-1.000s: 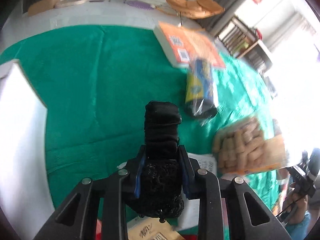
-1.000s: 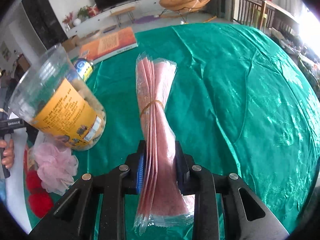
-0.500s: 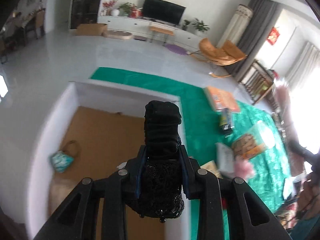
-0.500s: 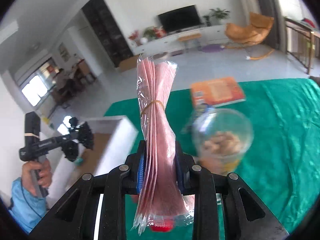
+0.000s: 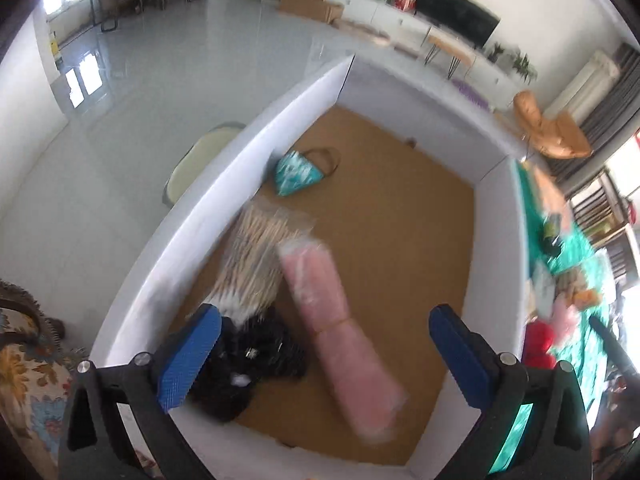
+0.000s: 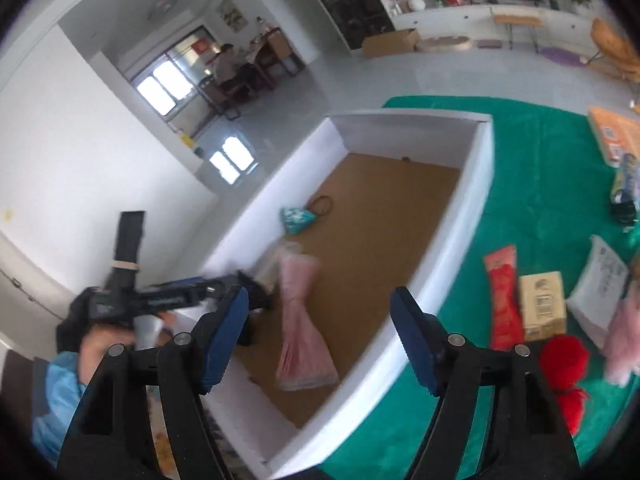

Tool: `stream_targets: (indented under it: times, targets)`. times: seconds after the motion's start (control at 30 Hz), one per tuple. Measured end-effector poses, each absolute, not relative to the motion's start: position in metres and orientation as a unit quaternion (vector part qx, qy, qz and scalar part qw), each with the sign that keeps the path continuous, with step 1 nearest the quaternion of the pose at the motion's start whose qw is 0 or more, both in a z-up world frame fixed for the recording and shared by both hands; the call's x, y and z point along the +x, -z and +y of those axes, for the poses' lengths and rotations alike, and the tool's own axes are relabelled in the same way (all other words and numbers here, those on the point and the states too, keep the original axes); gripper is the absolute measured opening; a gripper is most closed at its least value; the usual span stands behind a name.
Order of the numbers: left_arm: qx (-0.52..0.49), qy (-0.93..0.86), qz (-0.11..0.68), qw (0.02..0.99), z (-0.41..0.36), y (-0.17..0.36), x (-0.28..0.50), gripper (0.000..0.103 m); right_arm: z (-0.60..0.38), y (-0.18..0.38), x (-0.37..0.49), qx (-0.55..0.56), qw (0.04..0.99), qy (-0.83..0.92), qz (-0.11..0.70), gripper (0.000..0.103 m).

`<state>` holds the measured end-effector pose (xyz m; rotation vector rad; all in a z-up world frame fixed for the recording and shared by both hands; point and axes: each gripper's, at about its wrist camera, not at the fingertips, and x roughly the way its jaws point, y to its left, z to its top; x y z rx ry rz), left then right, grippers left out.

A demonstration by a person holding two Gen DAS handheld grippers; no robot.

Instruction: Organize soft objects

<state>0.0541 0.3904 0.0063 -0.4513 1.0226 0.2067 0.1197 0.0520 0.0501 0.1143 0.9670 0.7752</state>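
Released since the earlier frame, the pink bundle and black bundle are seen inside the white box — both the left gripper and the right gripper are spread wide, empty.

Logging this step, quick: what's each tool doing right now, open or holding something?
Left tool: open, holding nothing.
Right tool: open, holding nothing.
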Motion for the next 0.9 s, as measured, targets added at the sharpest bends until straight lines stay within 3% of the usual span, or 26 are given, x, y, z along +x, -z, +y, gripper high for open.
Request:
stream_targets:
  times: [0.2,0.37,0.5,0.6,0.8,0.9]
  targets:
    - [-0.166,-0.032,0.406,0.898,0.316,-0.052,0.062,0.103,-0.077,-0.013,0.095,0.032,0.891,-0.199,0.407,0.076]
    - [-0.091,0.082,0.384,0.915,0.209,-0.063,0.060,0.103,-0.188,0.043,0.103,0.053,0.904,-0.017,0.424,0.076]
    - [-0.057,0.169,0.426,0.887,0.114,-0.034,0.054,0.103,-0.242,0.080,0.104,0.020,0.896,0.079,0.438,0.076]
    - [-0.024,0.184,0.473,0.861,0.056,0.018,0.053,0.103,-0.265,0.092,0.093,0.010,0.890,0.109,0.443,0.076]
    - [0.051,0.126,0.460,0.878,0.022,0.087,0.059,0.103,-0.278,0.091,0.096,0.023,0.891,0.105,0.442,0.077]
    - [0.056,0.113,0.452,0.883,0.034,0.106,0.072,0.103,-0.287,0.094,0.097,0.049,0.888,0.105,0.445,0.084]
